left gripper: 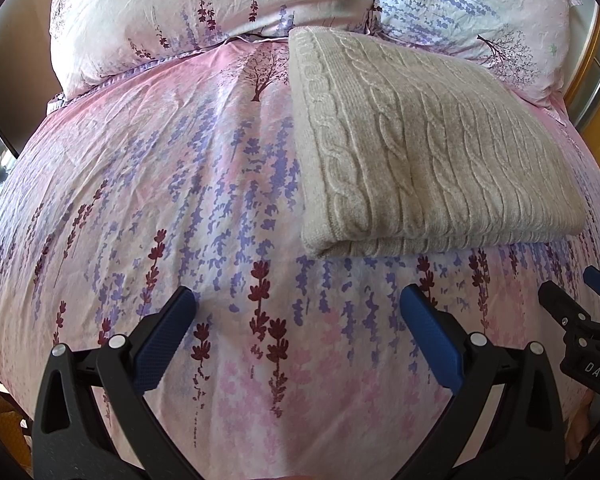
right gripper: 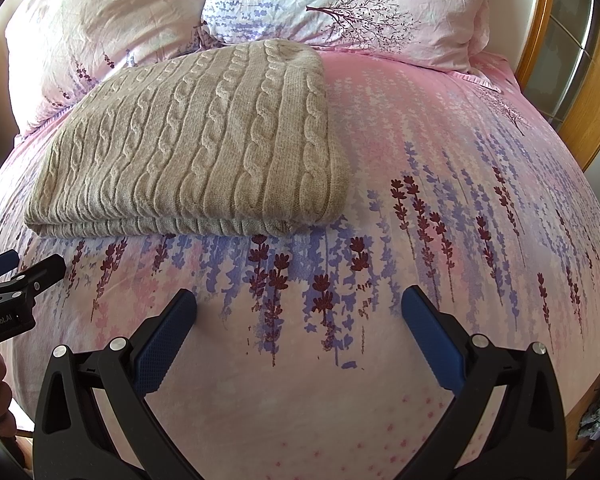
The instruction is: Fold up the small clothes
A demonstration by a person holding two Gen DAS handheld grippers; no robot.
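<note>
Both hand-held grippers, left (left gripper: 296,308) and right (right gripper: 298,308), gape empty over floral bedsheet (right gripper: 440,184) near folded sweater (right gripper: 204,140).

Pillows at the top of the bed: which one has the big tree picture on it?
The right pillow, behind the folded beige sweater. It shows a dark bare tree and rows of purple flowers; the left pillow is mostly plain pink.
</note>
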